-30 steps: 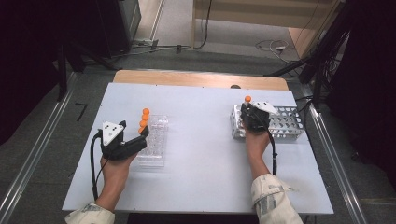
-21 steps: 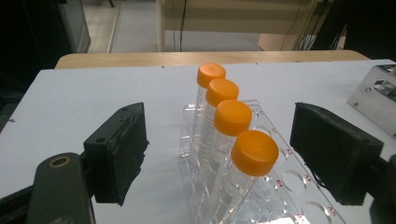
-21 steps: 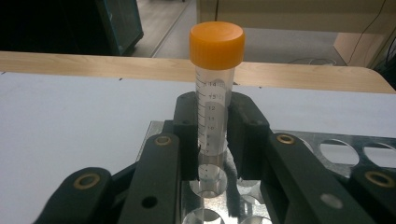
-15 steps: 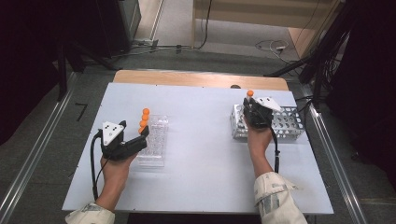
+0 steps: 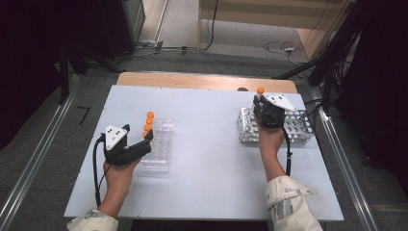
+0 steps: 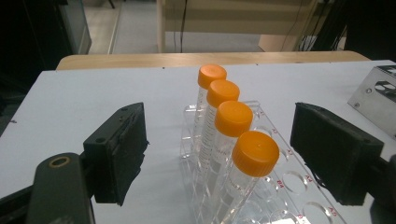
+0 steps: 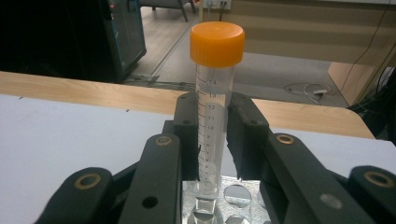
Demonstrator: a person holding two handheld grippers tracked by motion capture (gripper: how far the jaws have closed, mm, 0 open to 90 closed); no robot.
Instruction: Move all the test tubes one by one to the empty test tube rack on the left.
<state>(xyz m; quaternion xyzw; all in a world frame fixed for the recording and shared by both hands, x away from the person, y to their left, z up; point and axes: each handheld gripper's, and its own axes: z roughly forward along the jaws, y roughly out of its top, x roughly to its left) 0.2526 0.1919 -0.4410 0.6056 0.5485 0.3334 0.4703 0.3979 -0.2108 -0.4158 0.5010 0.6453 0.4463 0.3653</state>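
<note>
My right gripper (image 5: 260, 105) is shut on a clear tube with an orange cap (image 5: 260, 90) and holds it upright over the metal rack (image 5: 298, 127). In the right gripper view the pads (image 7: 186, 140) press both sides of the tube (image 7: 215, 93), whose lower end hangs just above the rack's holes (image 7: 238, 193). Over at the left, my left gripper (image 5: 144, 139) stands open beside the clear plastic rack (image 5: 159, 149). Several orange-capped tubes (image 6: 233, 119) stand in a row in that rack (image 6: 289, 182), between the wide-apart jaws of the left gripper (image 6: 224, 149) and untouched by them.
The white table top (image 5: 207, 163) lies between the two racks. A wooden board (image 5: 192, 82) runs along its far edge. A corner of the metal rack (image 6: 378, 93) appears at the right of the left gripper view. Cables lie on the floor beyond.
My right gripper has lifted the tube upward, out of the metal rack. The left gripper has stayed where it was.
</note>
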